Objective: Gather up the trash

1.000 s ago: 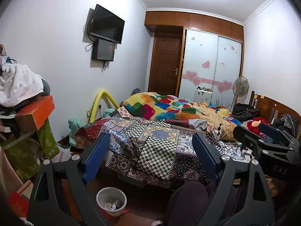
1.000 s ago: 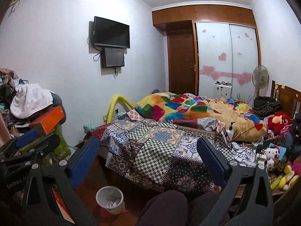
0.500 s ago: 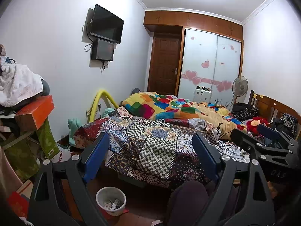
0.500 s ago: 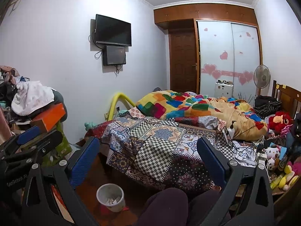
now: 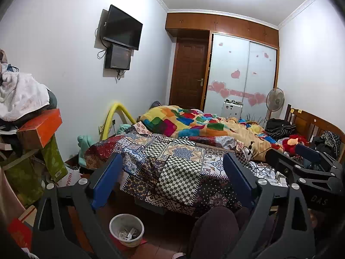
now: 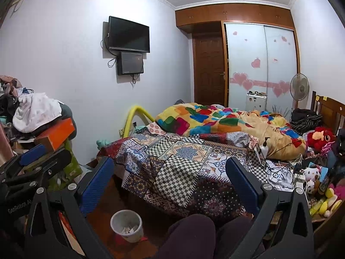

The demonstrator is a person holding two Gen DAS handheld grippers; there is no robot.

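Observation:
A small white waste bin with scraps inside stands on the brown floor by the foot of the bed; it also shows in the right wrist view. My left gripper is open and empty, held above the floor and facing the bed. My right gripper is open and empty at about the same height. The right gripper also shows at the right edge of the left wrist view. The left gripper shows at the left edge of the right wrist view.
A bed with a patchwork cover fills the middle. Cables and a pump bottle lie on its right side, with plush toys beyond. Piled boxes and clothes stand at left. My knees are below.
Both grippers have drifted slightly, with the view shifting a little. Nothing was taken hold of or let go.

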